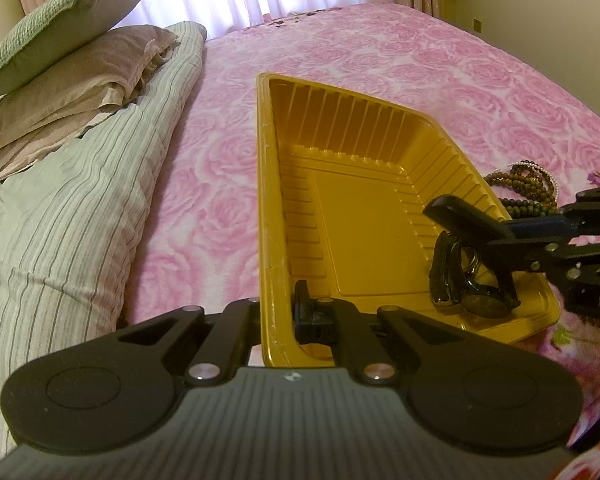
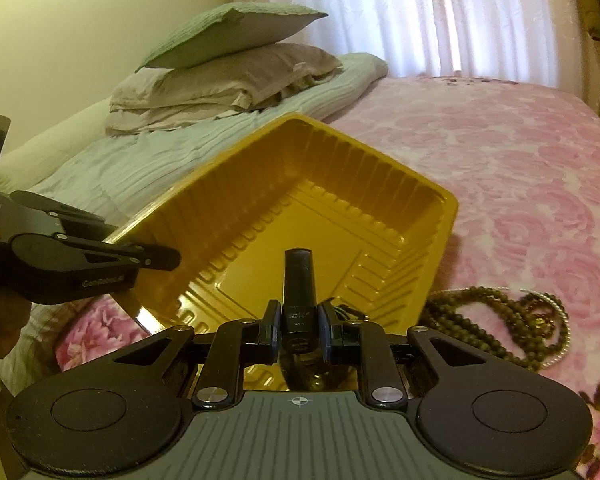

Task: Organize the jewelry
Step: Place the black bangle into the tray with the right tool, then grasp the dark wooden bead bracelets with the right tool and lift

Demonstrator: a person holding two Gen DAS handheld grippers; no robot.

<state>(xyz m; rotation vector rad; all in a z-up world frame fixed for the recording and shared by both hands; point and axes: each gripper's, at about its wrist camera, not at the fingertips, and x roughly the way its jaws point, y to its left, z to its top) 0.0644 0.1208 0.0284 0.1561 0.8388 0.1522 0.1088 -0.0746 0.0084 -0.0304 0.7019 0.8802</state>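
Note:
A gold plastic tray [image 1: 266,200] lies on the pink rose bedspread. My left gripper [image 1: 280,312] is shut on its near rim, one finger inside the wall and one outside. My right gripper [image 1: 472,236] reaches in from the right, shut on the strap of a black wristwatch [image 1: 472,292]. The watch hangs at the tray's near right corner; whether it touches the tray I cannot tell. In the right wrist view the strap [image 2: 298,280] sticks up between the fingers of the right gripper [image 2: 299,320], over the tray [image 2: 440,208]. The left gripper [image 2: 160,258] holds the tray's left edge.
A heap of brown bead necklaces [image 2: 492,320] with a pale bead strand [image 2: 556,304] lies on the bedspread right of the tray. The brown beads [image 1: 528,188] also show in the left wrist view. Stacked pillows [image 1: 60,60] and a striped duvet [image 1: 80,200] lie to the left.

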